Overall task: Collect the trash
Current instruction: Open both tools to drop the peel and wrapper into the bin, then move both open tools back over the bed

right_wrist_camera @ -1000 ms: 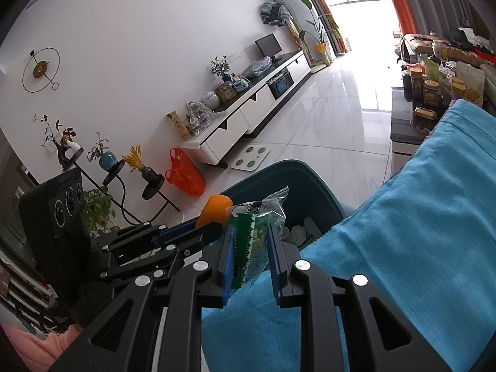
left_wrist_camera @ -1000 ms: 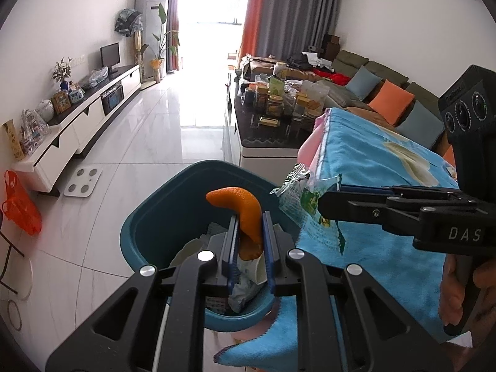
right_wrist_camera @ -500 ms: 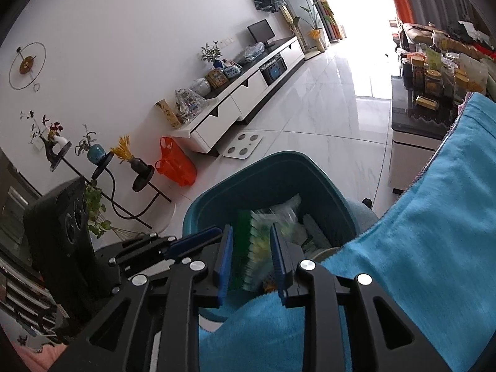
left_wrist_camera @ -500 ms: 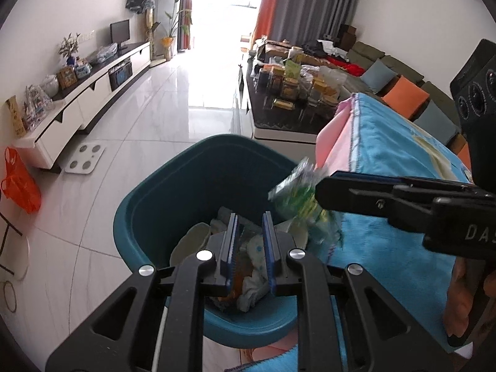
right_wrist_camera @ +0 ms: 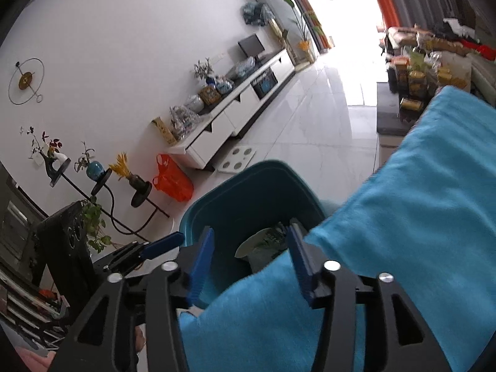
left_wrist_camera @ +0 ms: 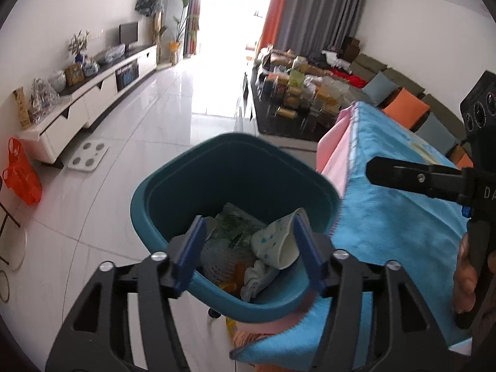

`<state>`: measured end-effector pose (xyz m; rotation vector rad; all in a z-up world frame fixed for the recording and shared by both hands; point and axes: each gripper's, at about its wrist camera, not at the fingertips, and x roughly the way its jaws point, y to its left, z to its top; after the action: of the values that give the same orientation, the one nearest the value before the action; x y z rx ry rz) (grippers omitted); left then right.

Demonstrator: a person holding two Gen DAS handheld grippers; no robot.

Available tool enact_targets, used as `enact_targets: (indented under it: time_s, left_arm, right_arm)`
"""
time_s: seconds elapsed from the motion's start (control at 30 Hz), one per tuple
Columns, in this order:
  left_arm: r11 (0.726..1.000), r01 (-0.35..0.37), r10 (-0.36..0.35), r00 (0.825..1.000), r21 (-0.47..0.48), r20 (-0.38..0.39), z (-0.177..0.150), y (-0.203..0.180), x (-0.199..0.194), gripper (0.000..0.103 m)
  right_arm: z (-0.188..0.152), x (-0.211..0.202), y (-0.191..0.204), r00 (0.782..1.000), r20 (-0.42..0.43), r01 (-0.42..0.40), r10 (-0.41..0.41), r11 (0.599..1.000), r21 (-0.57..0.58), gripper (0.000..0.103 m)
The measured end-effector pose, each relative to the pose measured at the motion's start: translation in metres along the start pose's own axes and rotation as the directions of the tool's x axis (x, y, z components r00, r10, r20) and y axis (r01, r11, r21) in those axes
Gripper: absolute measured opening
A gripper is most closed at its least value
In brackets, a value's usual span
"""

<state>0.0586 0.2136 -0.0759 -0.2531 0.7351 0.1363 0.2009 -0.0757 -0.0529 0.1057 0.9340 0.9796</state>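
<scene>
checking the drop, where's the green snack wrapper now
In the teal bin, lying on the trash behind the paper cup; the right wrist view shows the wrapper too.

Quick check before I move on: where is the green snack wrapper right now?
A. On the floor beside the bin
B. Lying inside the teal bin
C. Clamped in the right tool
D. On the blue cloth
B: the green snack wrapper lies among the trash inside the teal bin, and nothing sits between the jaws of the right tool, which have just been opening.
</scene>
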Motion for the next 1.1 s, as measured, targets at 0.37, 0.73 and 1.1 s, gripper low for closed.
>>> enact_targets:
  time_s: [0.37, 0.73, 1.1]
  left_arm:
    - [0.994, 0.066, -0.085, 0.969, 0.091, 0.234, -0.011, -0.061, -0.069, 0.098]
    - [0.977, 0.112, -0.166, 0.932, 0.180, 0.323, -0.019, -0.151, -0.083, 0.098]
    - [0.948, 0.153, -0.255, 0.893, 0.280, 0.372, -0.025, -0.222, -0.087, 0.098]
  right_arm:
    - [-0.043, -0.116, -0.003, 0.957, 0.267, 0.143, -0.116, 0.986, -0.084, 0.089]
    - [-0.109, -0.213, -0.026, 0.777, 0.466, 0.480, -0.423, 0.877, -0.003, 0.097]
    - [-0.153, -0.271, -0.049, 0.589, 0.539, 0.616, -0.602, 0.766, 0.183, 0.097]
